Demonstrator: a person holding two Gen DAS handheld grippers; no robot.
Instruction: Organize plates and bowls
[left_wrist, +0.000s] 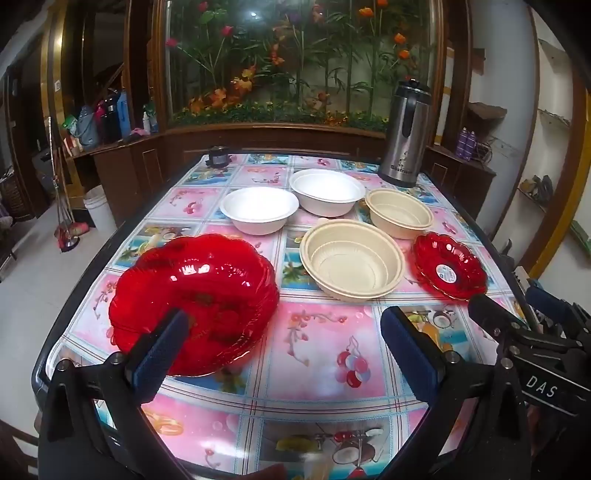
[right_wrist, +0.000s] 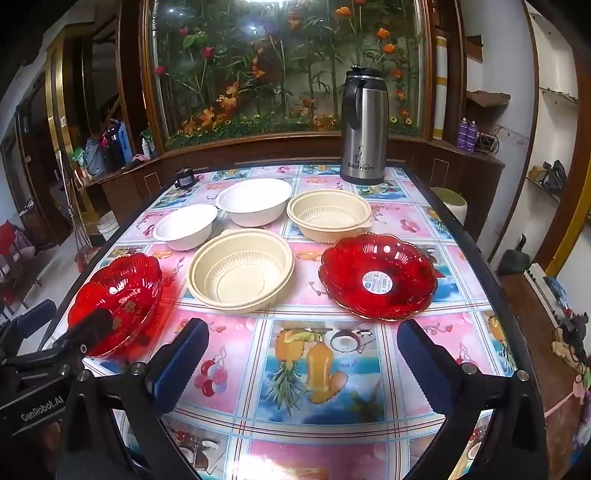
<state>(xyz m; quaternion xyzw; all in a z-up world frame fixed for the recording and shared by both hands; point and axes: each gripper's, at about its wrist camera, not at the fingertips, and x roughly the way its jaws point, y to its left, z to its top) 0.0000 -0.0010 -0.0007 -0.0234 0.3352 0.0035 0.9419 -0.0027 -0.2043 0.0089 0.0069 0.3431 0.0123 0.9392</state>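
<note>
Floral-tiled table (left_wrist: 317, 332), flower mural (left_wrist: 295, 59) behind

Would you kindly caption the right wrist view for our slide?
Open right gripper faces two red dishes, two beige bowls and two white bowls.

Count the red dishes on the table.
2. One red dish sits near the table's left edge, just ahead of the left gripper. The other red dish, with a sticker inside, sits right of the near beige bowl. None looks hidden.
</note>
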